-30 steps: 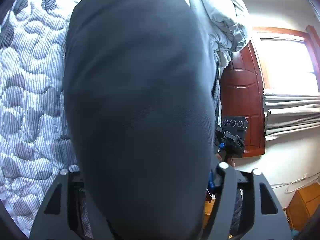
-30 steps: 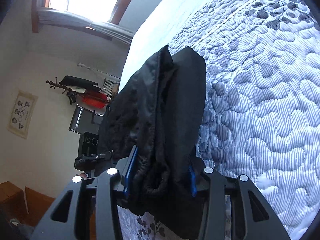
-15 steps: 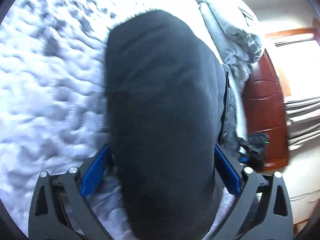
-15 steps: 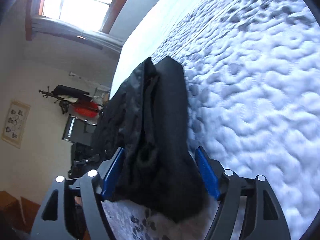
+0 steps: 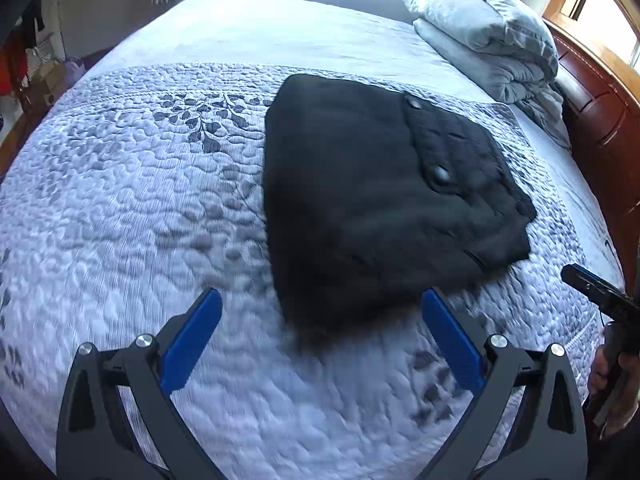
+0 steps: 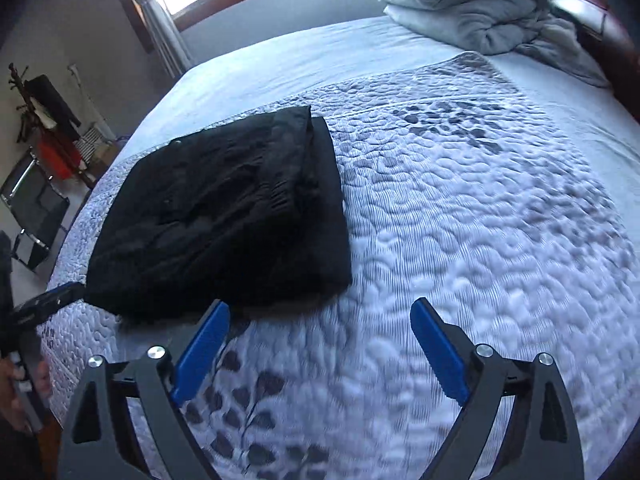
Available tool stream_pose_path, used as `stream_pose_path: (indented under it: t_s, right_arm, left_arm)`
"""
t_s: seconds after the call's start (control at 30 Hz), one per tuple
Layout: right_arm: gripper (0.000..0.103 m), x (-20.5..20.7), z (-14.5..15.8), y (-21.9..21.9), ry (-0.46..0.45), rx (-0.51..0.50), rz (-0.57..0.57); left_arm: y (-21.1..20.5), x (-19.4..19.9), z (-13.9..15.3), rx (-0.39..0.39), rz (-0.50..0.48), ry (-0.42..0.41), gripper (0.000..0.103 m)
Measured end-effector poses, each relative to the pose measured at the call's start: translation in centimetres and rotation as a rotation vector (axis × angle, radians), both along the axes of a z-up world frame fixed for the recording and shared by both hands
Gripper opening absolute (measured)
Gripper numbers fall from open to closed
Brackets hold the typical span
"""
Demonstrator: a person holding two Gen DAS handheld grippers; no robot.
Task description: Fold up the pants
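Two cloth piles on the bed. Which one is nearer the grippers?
The black folded pants, lying flat on the quilt just ahead of both open grippers. The grey bundled blanket sits farther back, by the headboard.

Motion blur smears the near edge of the pants (image 5: 376, 208) and the quilt (image 5: 120, 208) around it. The right tongs (image 5: 592, 284) are cut off at the left view's 4 o'clock edge, and the left tongs (image 6: 44, 300) at the right view's 8 o'clock edge. The pants' lower layers lie hidden beneath the top fold.
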State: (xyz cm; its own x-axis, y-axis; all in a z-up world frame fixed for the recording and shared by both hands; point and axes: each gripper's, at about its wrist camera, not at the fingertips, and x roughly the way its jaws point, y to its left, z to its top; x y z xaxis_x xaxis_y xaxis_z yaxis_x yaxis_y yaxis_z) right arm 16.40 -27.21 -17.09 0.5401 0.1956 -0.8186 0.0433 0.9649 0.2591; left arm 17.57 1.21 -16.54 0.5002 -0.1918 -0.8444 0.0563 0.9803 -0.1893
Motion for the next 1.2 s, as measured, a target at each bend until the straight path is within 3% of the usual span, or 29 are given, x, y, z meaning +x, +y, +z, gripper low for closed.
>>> stream_pose_path:
  t_s: [0.17, 0.47, 0.7, 1.2]
  right_arm:
    - [0.096, -2.7, 1.7, 1.4, 0.0, -0.084, -0.02]
    - [0.099, -6.2, 5.1, 4.1, 0.0, -0.157, -0.011]
    - [0.099, -8.2, 7.6, 5.9, -0.034, -0.178, -0.005]
    - [0.099, -11.0, 10.8, 6.8, -0.061, -0.2, -0.018]
  left_arm:
    - [-1.5, -3.2, 1.5, -0.023, -0.011, -0.006, 0.1]
    - [-2.1, -7.1, 4.3, 0.023, 0.018, -0.052, 0.1]
    - [-2.5, -9.6, 7.2, 0.08, 0.024, -0.106, 0.1]
    - [-2.9, -13.0, 10.9, 0.078, 0.038, -0.158, 0.1]
